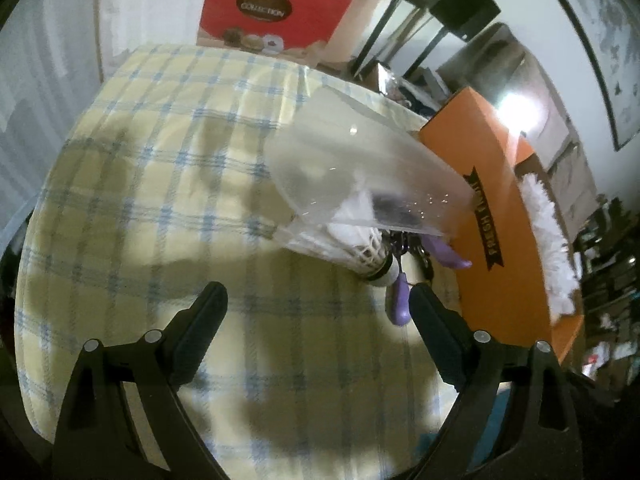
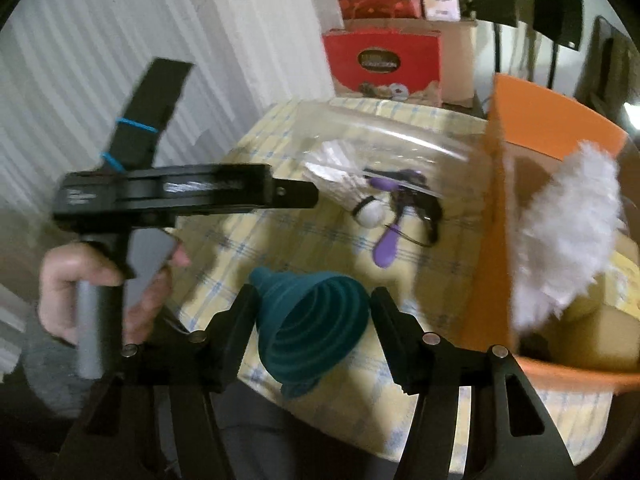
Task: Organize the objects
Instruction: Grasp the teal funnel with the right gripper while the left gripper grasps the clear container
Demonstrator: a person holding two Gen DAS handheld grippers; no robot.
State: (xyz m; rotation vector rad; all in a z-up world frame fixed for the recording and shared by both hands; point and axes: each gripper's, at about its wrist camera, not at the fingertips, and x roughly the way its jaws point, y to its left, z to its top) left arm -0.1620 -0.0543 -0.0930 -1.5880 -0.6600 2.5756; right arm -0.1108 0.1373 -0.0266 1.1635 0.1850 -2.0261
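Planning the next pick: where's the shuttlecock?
On the checked cloth, the shuttlecock lies under the clear plastic sheet, beside the purple-handled item, left of the orange box.

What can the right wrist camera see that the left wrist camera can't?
Only the right wrist view shows the teal funnel held between the right gripper fingers, the left gripper from the side, and the person's hand.

Only the left wrist view shows the left gripper with its fingers wide apart and empty, and a framed picture on the wall.

Both show the shuttlecock, the purple-handled item, the orange box, the white duster and the checked tablecloth.
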